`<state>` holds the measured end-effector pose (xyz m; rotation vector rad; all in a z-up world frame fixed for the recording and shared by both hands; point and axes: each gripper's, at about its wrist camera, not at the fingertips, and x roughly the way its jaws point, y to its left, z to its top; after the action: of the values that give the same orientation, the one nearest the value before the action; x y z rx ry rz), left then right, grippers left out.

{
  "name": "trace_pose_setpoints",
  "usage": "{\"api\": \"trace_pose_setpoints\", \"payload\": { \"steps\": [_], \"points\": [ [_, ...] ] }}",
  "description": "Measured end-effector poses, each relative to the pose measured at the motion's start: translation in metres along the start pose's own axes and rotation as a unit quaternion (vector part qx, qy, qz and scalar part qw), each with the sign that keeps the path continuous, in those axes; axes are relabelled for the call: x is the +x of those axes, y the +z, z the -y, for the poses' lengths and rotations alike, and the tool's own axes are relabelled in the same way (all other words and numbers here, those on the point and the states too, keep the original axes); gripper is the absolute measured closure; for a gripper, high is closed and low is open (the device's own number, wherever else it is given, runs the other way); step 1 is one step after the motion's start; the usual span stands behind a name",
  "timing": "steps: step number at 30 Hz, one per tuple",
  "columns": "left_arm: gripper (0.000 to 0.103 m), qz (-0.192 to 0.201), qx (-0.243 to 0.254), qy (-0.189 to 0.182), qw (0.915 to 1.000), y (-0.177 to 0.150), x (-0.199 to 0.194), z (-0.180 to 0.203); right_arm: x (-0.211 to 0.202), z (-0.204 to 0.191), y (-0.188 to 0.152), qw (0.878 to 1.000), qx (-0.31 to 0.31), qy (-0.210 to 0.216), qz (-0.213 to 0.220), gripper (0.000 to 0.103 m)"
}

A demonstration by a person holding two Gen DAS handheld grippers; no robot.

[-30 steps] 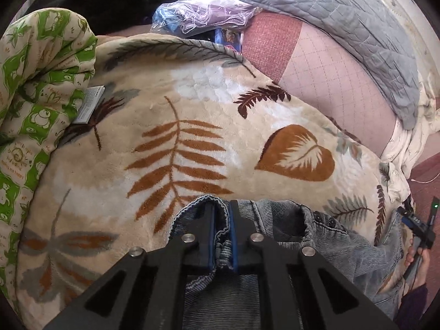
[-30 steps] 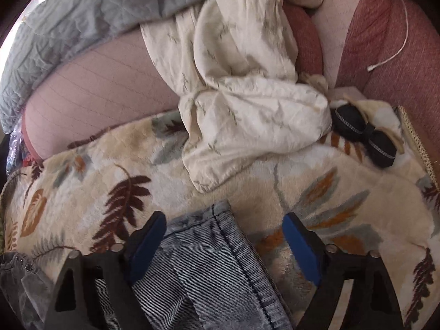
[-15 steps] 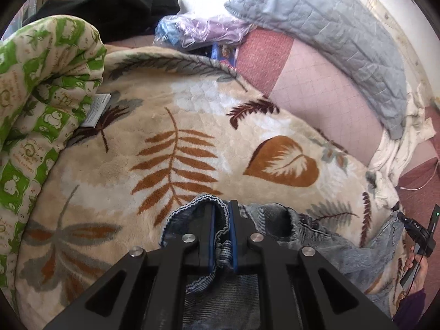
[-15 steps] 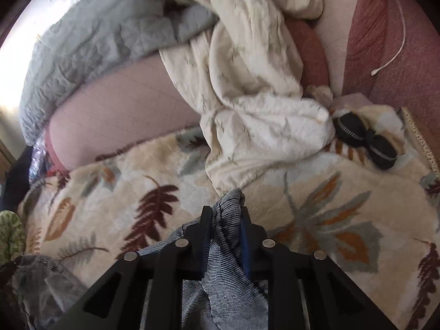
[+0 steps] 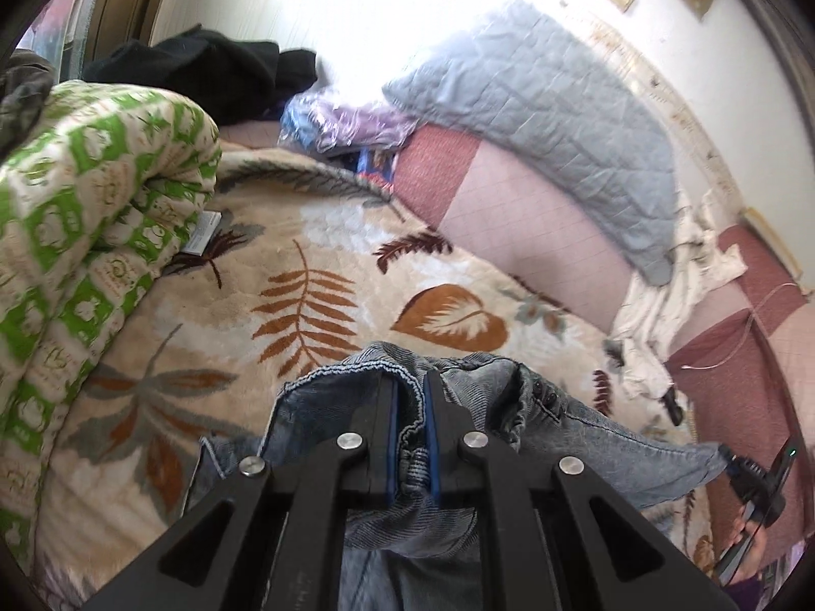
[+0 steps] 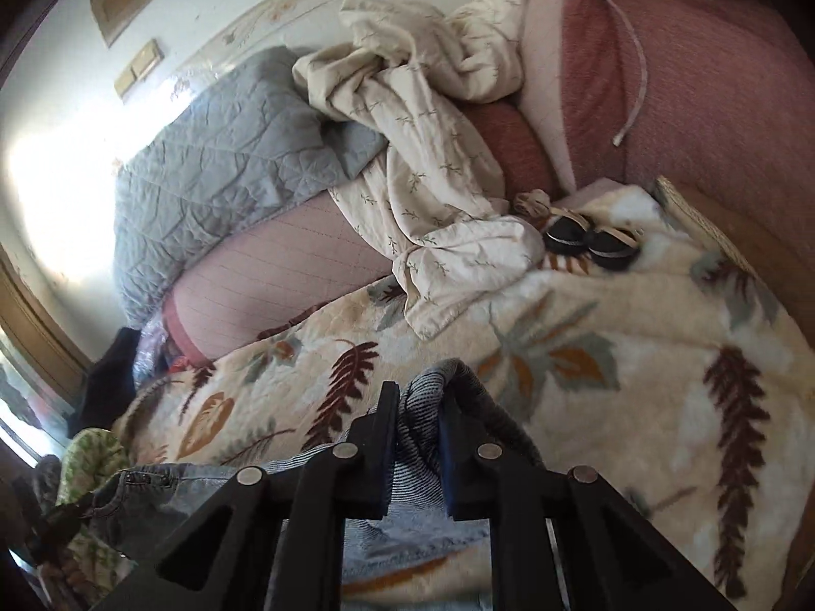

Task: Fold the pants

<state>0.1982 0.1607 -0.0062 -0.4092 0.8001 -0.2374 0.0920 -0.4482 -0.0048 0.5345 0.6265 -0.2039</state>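
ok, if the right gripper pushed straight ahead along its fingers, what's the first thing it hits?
The right gripper is shut on the jeans. Past the denim, the line runs onto the leaf-print blanket, then the crumpled cream sheet just beyond. Probably the blanket first, though the fisheye makes depth unclear.

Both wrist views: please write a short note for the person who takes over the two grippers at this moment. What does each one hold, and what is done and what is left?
Left gripper: shut on the jeans at a bunched edge near the buttons.
Right gripper: shut on the jeans at a striped, inside-out edge; which part is unclear.
The jeans hang between both grippers above the leaf-pattern blanket, crumpled, not spread out.
Done: both grips are taken.
Left: no fold is visible yet. Probably lay the jeans flat on the blanket, then fold them.
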Motion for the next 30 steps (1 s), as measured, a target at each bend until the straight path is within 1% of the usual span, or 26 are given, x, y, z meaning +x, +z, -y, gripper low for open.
{"api": "trace_pose_setpoints", "payload": {
  "steps": [4, 8, 10, 13, 16, 17, 18, 20, 22, 24, 26, 27, 30],
  "points": [
    [0.094, 0.023, -0.001, -0.020, 0.9995, -0.022, -0.035, -0.007, -0.039, 0.030, -0.026, 0.998, 0.054, 0.016, 0.007, 0.088],
    [0.094, 0.037, -0.009, -0.017, 0.9991, -0.054, -0.065, -0.026, -0.070, 0.061, -0.059, 0.995, 0.098, 0.029, -0.003, 0.088],
    [0.094, 0.033, -0.019, -0.015, 0.9992, -0.074, -0.076, -0.038, -0.081, 0.072, -0.074, 0.994, 0.107, 0.031, -0.015, 0.088],
    [0.094, 0.021, -0.028, -0.002, 0.9994, -0.098, -0.083, -0.053, -0.095, 0.084, -0.095, 0.994, 0.101, 0.025, -0.036, 0.088],
    [0.094, 0.007, -0.028, 0.016, 0.9995, -0.113, -0.084, -0.060, -0.104, 0.092, -0.112, 0.994, 0.091, 0.020, -0.062, 0.088],
    [0.096, 0.004, -0.026, 0.023, 0.9994, -0.117, -0.085, -0.062, -0.106, 0.094, -0.117, 0.994, 0.087, 0.019, -0.070, 0.088],
    [0.099, 0.006, -0.025, 0.029, 0.9993, -0.119, -0.088, -0.063, -0.109, 0.096, -0.121, 0.993, 0.084, 0.018, -0.076, 0.088],
    [0.099, 0.012, -0.027, 0.035, 0.9990, -0.122, -0.094, -0.068, -0.112, 0.099, -0.128, 0.992, 0.086, 0.021, -0.090, 0.088],
    [0.099, 0.009, -0.035, 0.029, 0.9989, -0.125, -0.096, -0.073, -0.114, 0.099, -0.131, 0.991, 0.081, 0.023, -0.101, 0.088],
    [0.099, 0.004, -0.037, 0.033, 0.9987, -0.129, -0.096, -0.073, -0.112, 0.097, -0.135, 0.990, 0.070, 0.009, -0.123, 0.088],
    [0.099, 0.006, -0.029, 0.031, 0.9991, -0.132, -0.099, -0.069, -0.109, 0.097, -0.139, 0.987, 0.070, -0.003, -0.147, 0.084],
    [0.099, 0.009, -0.023, 0.032, 0.9992, -0.133, -0.101, -0.066, -0.109, 0.097, -0.141, 0.985, 0.070, -0.007, -0.156, 0.084],
    [0.099, 0.017, -0.007, 0.045, 0.9988, -0.138, -0.111, -0.060, -0.115, 0.099, -0.141, 0.983, 0.069, -0.027, -0.167, 0.078]
  ]
}}
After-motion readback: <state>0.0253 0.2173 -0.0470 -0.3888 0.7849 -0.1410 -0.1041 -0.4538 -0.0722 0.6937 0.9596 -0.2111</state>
